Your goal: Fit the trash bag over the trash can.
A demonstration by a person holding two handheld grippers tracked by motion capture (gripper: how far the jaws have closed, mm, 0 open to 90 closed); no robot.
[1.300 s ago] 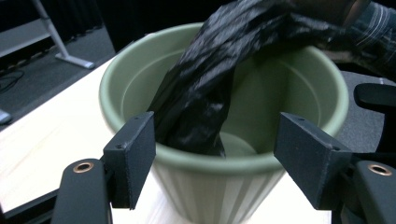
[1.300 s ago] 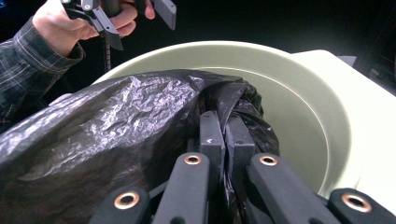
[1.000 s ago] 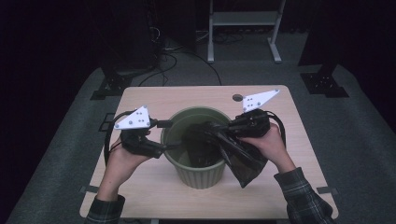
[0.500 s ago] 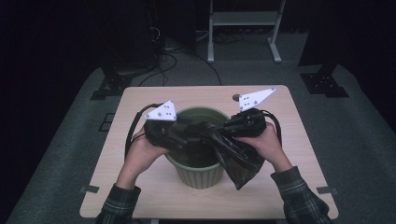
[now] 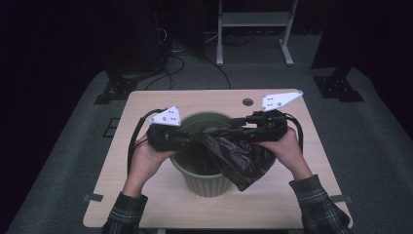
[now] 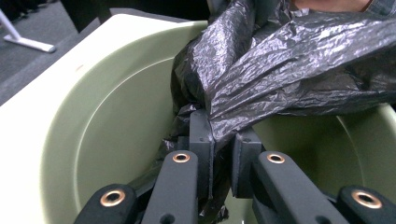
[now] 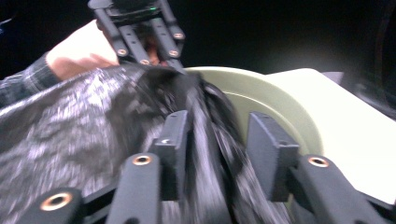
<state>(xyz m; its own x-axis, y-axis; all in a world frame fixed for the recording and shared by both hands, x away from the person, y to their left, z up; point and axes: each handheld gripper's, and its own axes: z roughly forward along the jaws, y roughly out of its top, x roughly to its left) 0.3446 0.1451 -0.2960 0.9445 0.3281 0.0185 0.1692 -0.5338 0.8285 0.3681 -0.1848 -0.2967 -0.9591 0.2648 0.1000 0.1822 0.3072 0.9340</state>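
Note:
A round green bin [image 5: 194, 120] stands mid-table. A crumpled black plastic bag [image 5: 239, 157] stretches over its mouth and hangs down its right front side. My left gripper [image 5: 193, 139] reaches over the bin's left rim and is shut on a fold of the bag [image 6: 289, 70], pinched between its jaws [image 6: 223, 150] above the bin's inside [image 6: 107, 116]. My right gripper [image 5: 237, 127] comes in from the right. Its jaws [image 7: 219, 140] stand apart with a blurred strand of bag [image 7: 70, 130] running between them, against one finger. Beyond the bag are the left gripper [image 7: 159, 58] and the bin's rim [image 7: 273, 95].
The wooden table [image 5: 146, 195] has a small round hole [image 5: 248, 102] near its far edge. Tape tabs mark the front corners. Grey carpet, cables and a white stand [image 5: 253, 19] lie beyond the table in a dark room.
My left gripper has moved right from the bin's left rim to over the bin and closed on the bag. The right gripper has stayed about where it was, and the bag is now spread between them.

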